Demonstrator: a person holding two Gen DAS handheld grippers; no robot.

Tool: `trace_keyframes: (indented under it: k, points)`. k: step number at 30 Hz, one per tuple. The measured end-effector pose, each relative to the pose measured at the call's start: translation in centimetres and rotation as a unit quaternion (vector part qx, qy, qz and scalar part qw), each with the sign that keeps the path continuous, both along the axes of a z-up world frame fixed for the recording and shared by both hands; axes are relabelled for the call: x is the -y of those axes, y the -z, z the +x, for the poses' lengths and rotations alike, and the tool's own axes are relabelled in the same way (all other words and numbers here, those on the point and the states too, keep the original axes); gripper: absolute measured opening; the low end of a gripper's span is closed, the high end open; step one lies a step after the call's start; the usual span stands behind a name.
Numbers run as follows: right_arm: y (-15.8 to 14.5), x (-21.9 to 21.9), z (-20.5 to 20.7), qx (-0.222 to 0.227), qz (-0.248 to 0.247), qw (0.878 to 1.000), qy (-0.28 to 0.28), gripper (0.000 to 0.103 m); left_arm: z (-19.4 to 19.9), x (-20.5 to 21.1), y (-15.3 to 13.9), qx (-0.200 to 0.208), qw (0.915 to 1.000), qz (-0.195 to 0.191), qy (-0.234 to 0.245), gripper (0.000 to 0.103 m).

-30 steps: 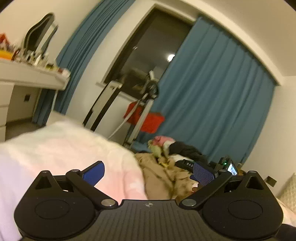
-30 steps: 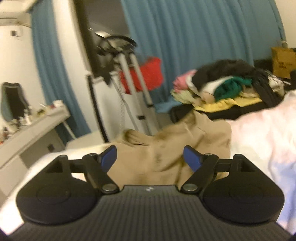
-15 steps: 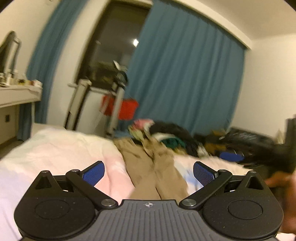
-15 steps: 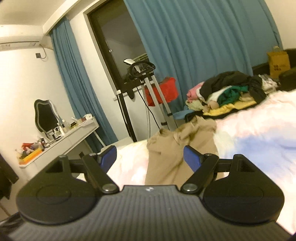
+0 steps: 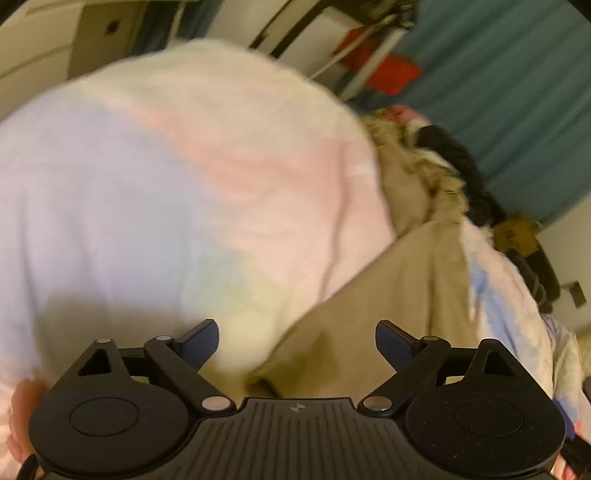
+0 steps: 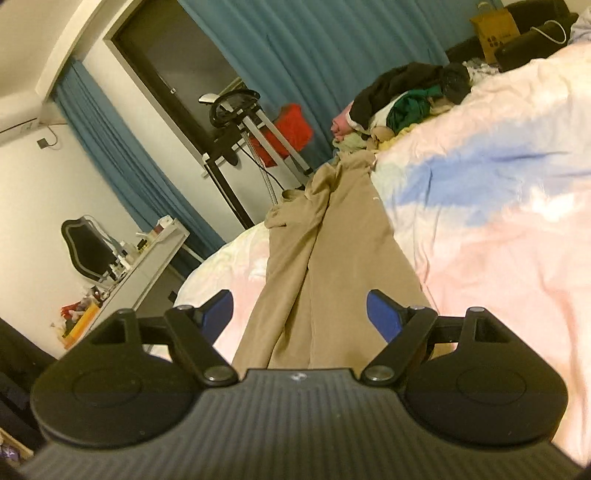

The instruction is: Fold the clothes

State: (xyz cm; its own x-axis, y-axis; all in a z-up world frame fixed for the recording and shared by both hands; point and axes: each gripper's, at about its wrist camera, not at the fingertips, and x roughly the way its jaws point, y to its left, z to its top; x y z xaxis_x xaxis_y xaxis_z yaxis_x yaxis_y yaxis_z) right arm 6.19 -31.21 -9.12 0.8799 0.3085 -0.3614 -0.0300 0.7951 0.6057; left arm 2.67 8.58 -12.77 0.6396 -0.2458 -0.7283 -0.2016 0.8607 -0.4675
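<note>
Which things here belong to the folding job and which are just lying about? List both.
Part of the job:
tan trousers spread on the bed
left gripper, jaws just closing a little, nothing pinched
right gripper, open over the trouser legs

Just lying about:
pastel duvet
clothes pile
red bag
dressing table
blue curtains

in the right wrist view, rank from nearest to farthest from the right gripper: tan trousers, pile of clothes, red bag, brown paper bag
1. tan trousers: on the bed, running right up between the open fingers of the right gripper.
2. pile of clothes: past the trousers' far end, upper right.
3. red bag and brown paper bag: both back by the blue curtain; too close to call.
</note>
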Motion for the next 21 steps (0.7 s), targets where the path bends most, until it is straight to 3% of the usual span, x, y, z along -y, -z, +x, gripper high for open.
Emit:
trace_keyframes:
  k: [5,7,11,14,16,19,21]
  points:
    - [0.6,-0.1,0.3,-0.017,-0.009,1.0,0.002,0.081,0.5,0.0,0.3,-0.01,0.9999,0.014,-0.002,0.081]
    - [0.6,0.0,0.3,-0.02,-0.012,1.0,0.007,0.081,0.2,0.6,0.1,-0.008,0.9995,0.027,0.011,0.065]
    - [0.1,0.5,-0.3,-0.007,-0.02,0.999,0.027,0.081,-0.6,2.0,-0.3,-0.006,0.9978,0.049,0.044,0.053]
    - [-0.3,1.4,-0.6,-0.002,-0.018,0.999,0.048,0.081,-1.1,2.8,-0.3,-0.008,0.9963,0.055,0.066,0.031]
    - [-0.5,1.9,-0.8,-0.003,-0.026,0.998,0.063,0.081,-1.2,3.5,-0.2,-0.012,0.9944,0.06,0.086,0.008]
    - [-1.3,2.1,-1.5,0.0,-0.073,0.993,0.089,0.081,-1.9,4.9,-0.8,0.009,0.9904,0.097,0.098,0.005]
    - [-1.7,2.5,-1.8,0.006,-0.079,0.993,0.092,0.081,-3.3,5.8,-2.2,0.042,0.9843,0.127,0.115,0.005]
